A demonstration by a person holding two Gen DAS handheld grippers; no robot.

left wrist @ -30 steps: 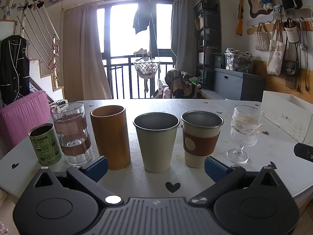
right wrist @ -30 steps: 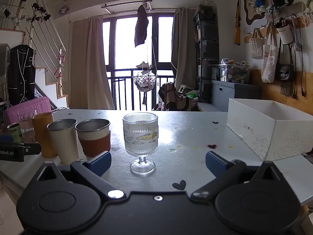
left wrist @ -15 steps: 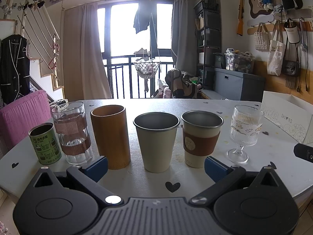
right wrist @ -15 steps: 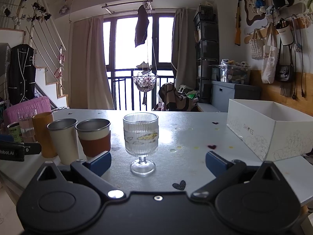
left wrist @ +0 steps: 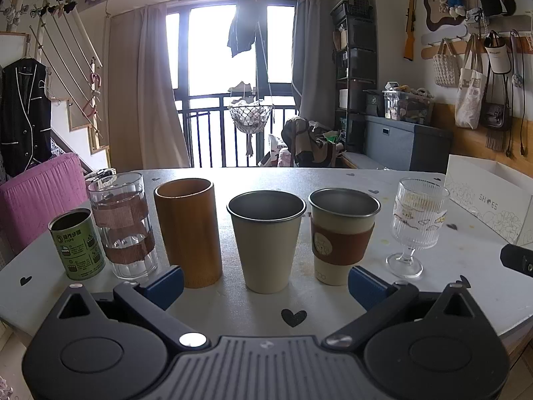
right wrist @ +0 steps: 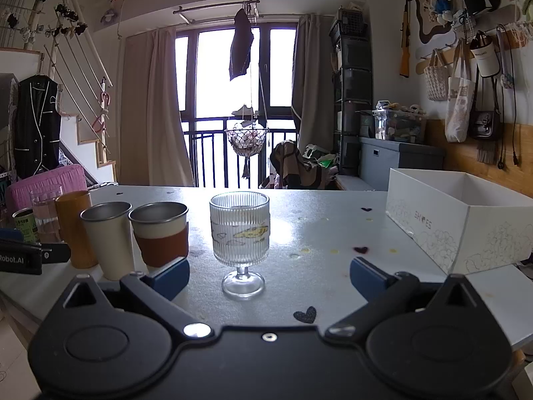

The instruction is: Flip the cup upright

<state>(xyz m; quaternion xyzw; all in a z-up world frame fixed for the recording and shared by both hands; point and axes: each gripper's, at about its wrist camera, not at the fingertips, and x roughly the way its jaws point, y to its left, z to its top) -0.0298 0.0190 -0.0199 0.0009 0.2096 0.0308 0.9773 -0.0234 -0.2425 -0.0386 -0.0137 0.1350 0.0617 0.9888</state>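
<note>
Both tongs, left [left wrist: 265, 281] and right [right wrist: 269, 275], gaped empty; the ribbed clear stemmed glass [right wrist: 240, 243] stood upright, with a white cardboard shoebox [right wrist: 466, 223] at its 3 o'clock

A ribbed clear stemmed glass cup [right wrist: 240, 243] stands upright on the table [right wrist: 333, 266], mouth up, just right of the brown-sleeved metal cup [right wrist: 160, 233], apart from it.
</note>
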